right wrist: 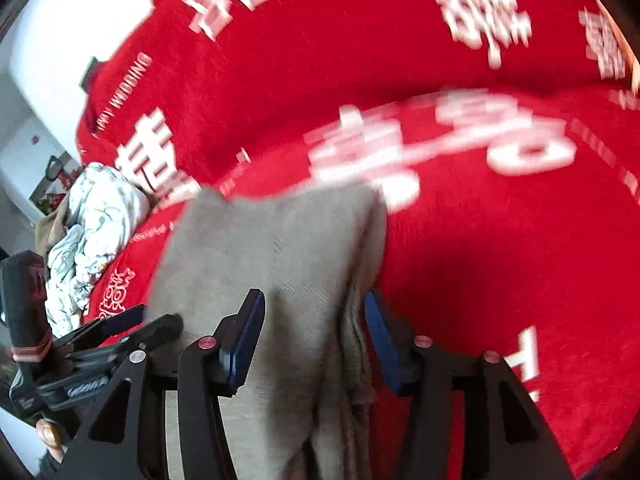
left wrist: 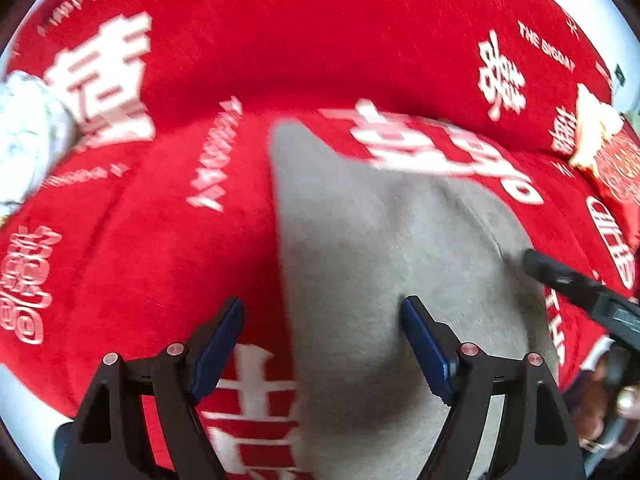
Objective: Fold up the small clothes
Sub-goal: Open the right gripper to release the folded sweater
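Grey garment (left wrist: 392,248) spread over red blanket (left wrist: 168,264) printed with large white characters and words, one straight edge running up the middle of the left wrist view, a pointed corner reaching toward the fold where the blanket rises behind. Left gripper (left wrist: 323,344) hanging above that edge, jaws wide apart, one blue pad (left wrist: 218,352) over bare red cloth, the other over grey fabric, nothing pinched between them. Right gripper (right wrist: 314,340) seen from its own camera with jaws about half apart, straddling the bunched, layered right-hand border of the garment; fabric lying between the pads (right wrist: 245,340), not visibly pressed by either, blur making contact hard to judge. Same right gripper entering the left wrist view as a dark finger resting at the garment's right margin, a hand behind it at the frame's lower right corner. Left gripper also visible at the lower left of the right wrist view, beside the garment. White patterned bundle (right wrist: 96,232) heaped at the blanket's left end, well apart from the grey piece. Both views smeared by motion blur.
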### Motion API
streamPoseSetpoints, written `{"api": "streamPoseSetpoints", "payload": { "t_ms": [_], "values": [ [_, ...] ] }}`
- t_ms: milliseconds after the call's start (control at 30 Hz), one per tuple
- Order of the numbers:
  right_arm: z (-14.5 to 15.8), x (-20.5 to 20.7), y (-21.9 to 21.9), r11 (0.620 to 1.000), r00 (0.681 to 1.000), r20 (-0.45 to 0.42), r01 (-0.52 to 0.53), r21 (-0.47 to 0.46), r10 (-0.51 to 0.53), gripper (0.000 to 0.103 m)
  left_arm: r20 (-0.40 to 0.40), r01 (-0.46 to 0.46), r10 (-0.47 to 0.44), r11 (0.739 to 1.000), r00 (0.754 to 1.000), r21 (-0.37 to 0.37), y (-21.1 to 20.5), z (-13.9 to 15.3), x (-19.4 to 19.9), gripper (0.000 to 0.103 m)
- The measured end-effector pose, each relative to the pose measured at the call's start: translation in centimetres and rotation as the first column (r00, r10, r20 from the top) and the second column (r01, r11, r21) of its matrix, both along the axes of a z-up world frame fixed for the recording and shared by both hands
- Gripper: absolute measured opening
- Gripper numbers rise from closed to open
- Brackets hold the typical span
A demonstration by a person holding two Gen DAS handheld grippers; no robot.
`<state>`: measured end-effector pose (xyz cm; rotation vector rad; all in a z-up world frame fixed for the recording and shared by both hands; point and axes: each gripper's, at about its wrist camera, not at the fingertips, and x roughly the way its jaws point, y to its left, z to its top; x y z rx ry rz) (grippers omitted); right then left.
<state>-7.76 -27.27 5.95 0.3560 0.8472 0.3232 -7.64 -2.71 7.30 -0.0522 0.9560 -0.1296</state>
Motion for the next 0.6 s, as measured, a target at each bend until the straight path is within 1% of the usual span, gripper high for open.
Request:
{"api": "streamPoseSetpoints", "payload": {
  "t_ms": [67, 133, 200, 233, 267, 333, 367, 400, 467, 500, 533, 600],
  "values": [
    [1.8, -0.9, 0.7, 0.999, 0.997, 0.066, -0.039, -0.022, 0.040, 0.056, 0.027, -0.021, 0.021, 1.000, 0.999, 0.011, 0.2, 0.7, -0.2, 0.081],
    [2.9, -1.4, 2.1, 0.994, 0.990, 0.100, -0.098, -0.050, 0.103, 0.057, 0.033, -0.031, 0.030, 0.999, 0.999, 0.034, 0.1, 0.9, 0.0, 0.081],
    [2.8, -1.4, 3.0, 0.988, 0.984, 0.093, -0.145, -0.048, 0.149, 0.058, 0.021, -0.038, 0.037, 0.997, 0.999, 0.074, -0.2, 0.5, 0.4, 0.081],
    [2.2, -1.0, 3.4, 0.985, 0.983, 0.068, -0.167, -0.032, 0.169, 0.058, 0.009, -0.043, 0.043, 0.995, 0.999, 0.093, -0.3, 0.0, 0.6, 0.081],
    [1.5, -0.5, 3.4, 0.985, 0.984, 0.042, -0.173, -0.021, 0.174, 0.058, -0.002, -0.048, 0.049, 0.994, 0.999, 0.101, -0.3, -0.4, 0.9, 0.081],
    [-0.7, 0.8, 3.1, 0.989, 0.989, -0.023, -0.145, -0.012, 0.145, 0.057, -0.019, -0.045, 0.047, 0.995, 0.999, 0.094, 0.0, -1.1, 1.5, 0.081],
    [-1.4, 1.3, 2.7, 0.990, 0.990, -0.027, -0.140, 0.004, 0.140, 0.057, -0.028, -0.032, 0.035, 0.996, 0.999, 0.080, 0.0, -1.3, 1.8, 0.082],
    [-1.6, 1.5, 2.5, 0.991, 0.990, -0.021, -0.136, 0.016, 0.136, 0.057, -0.037, -0.022, 0.025, 0.997, 0.999, 0.073, -0.1, -1.5, 2.2, 0.085],
    [-1.9, 1.8, 2.1, 0.991, 0.992, -0.013, -0.127, 0.033, 0.128, 0.057, -0.047, -0.017, 0.021, 0.996, 0.999, 0.086, -0.3, -1.9, 3.0, 0.092],
    [-1.9, 1.9, 2.0, 0.991, 0.992, -0.014, -0.128, 0.033, 0.128, 0.057, -0.054, -0.012, 0.016, 0.996, 0.998, 0.085, -0.3, -2.1, 3.4, 0.093],
    [-1.8, 1.9, 2.2, 0.991, 0.991, -0.013, -0.133, 0.021, 0.133, 0.057, -0.063, 0.000, 0.005, 0.997, 0.998, 0.074, -0.4, -2.4, 3.8, 0.093],
    [-1.8, 1.9, 2.8, 0.988, 0.989, -0.003, -0.148, -0.032, 0.148, 0.057, -0.067, 0.015, -0.011, 0.998, 0.998, 0.066, -0.7, -2.7, 4.3, 0.094]
  ]
}}
